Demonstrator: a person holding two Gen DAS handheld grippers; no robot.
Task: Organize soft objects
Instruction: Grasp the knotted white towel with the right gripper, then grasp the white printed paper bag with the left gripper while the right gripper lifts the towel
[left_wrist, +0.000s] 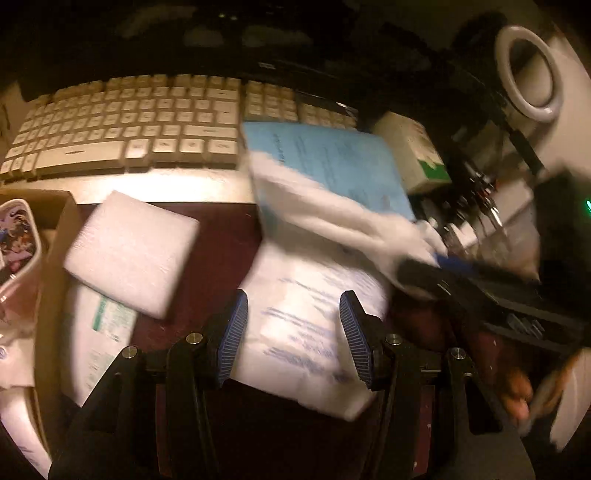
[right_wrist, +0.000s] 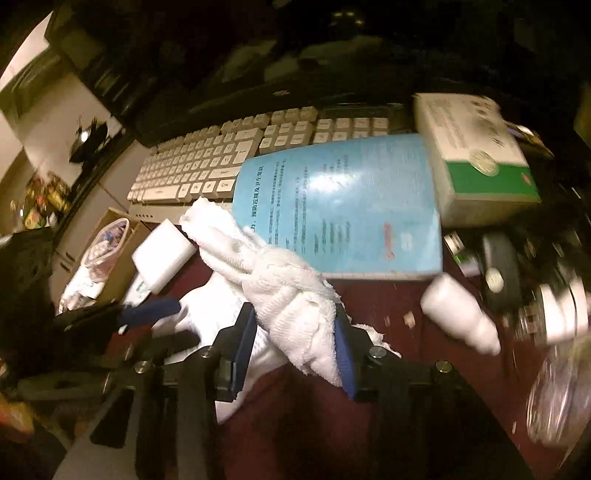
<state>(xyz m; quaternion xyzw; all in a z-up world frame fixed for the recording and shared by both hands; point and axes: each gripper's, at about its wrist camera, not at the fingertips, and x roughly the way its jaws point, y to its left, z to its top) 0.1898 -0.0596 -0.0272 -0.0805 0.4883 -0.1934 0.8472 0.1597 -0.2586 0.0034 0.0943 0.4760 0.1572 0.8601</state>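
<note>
A crumpled white cloth (right_wrist: 280, 284) lies between the blue pads of my right gripper (right_wrist: 295, 332), which is shut on it; the cloth trails up-left toward the keyboard. In the left wrist view the same cloth (left_wrist: 332, 210) drapes over the blue booklet, pinched at its right end by the right gripper (left_wrist: 436, 262). A white foam block (left_wrist: 131, 254) rests on the dark red desk to the left, also visible as the foam block (right_wrist: 164, 254). My left gripper (left_wrist: 293, 332) is open above a printed white sheet (left_wrist: 306, 332), holding nothing.
A white keyboard (left_wrist: 122, 133) spans the back. A blue booklet (right_wrist: 343, 206) lies beside a green-and-white box (right_wrist: 476, 162). A cardboard box (left_wrist: 55, 258) holding a pouch sits at the left. A white bottle (right_wrist: 458, 314) lies on the desk at the right.
</note>
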